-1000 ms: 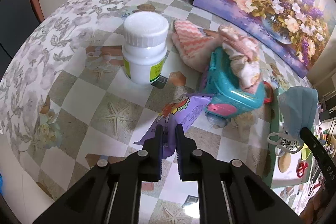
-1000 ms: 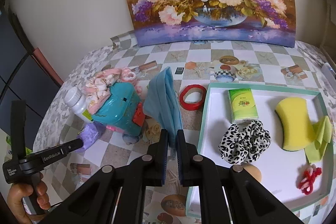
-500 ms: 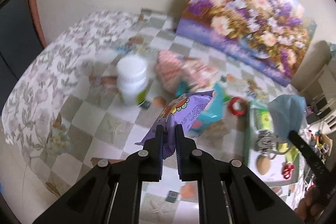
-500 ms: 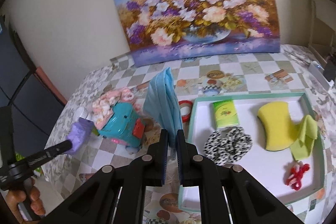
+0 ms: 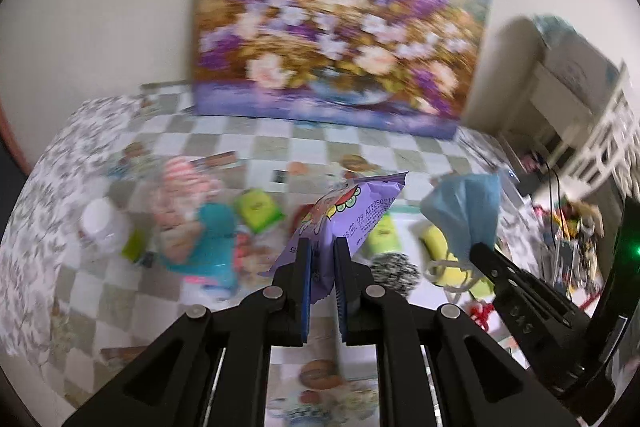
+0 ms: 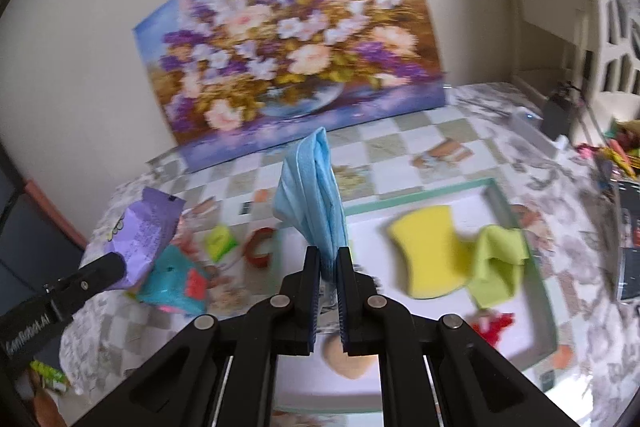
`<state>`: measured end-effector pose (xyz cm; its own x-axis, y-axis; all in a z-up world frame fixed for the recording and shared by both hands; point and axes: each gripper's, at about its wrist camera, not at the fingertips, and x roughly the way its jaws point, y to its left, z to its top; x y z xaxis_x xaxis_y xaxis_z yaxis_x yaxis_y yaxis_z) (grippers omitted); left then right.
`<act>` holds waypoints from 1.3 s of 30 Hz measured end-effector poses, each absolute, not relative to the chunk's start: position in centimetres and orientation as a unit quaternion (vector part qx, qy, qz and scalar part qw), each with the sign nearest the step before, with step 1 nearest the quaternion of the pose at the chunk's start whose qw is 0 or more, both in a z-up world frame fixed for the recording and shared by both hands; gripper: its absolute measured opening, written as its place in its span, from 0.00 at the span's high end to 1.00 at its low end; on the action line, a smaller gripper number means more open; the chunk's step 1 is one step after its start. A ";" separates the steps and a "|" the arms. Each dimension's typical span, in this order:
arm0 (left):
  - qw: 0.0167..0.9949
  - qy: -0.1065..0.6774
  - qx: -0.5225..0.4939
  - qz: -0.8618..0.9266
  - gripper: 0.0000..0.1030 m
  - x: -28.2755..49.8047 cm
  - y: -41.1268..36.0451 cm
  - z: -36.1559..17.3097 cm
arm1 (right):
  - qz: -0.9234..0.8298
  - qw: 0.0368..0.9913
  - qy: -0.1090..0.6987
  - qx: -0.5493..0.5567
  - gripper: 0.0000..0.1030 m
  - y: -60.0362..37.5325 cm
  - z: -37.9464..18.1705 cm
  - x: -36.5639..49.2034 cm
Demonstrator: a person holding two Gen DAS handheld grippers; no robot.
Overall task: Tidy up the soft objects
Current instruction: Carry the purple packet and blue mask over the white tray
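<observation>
Here the left hand-held gripper (image 5: 320, 259) is clenched on a purple snack packet (image 5: 344, 215), held in the air left of the white tray (image 6: 516, 219). The right hand-held gripper (image 6: 328, 267) grips a blue face mask (image 6: 312, 195) above the tray's left edge.

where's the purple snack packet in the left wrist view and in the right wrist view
Left wrist view: the purple snack packet sits centre frame, clamped in the left gripper, sticking up over the table.
Right wrist view: the same packet is at the left edge, held up on the tip of the left gripper.
Shared landmark: the flower painting leaning on the back wall.
</observation>
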<state>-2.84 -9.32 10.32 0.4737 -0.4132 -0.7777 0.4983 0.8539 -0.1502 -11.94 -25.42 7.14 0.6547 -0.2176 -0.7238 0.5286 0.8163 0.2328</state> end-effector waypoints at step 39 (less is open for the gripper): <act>0.763 0.522 0.171 -0.340 0.88 -6.9 -21.5 -1.4 | -0.319 0.744 0.496 0.313 0.88 -34.2 -1.1 -16.2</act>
<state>-6.93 -21.47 -1.42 0.2236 -0.3402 -0.9134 0.6980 0.7100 -0.0935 -16.19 -34.15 -1.12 0.3033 -0.1639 -0.9387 0.7862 0.5997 0.1494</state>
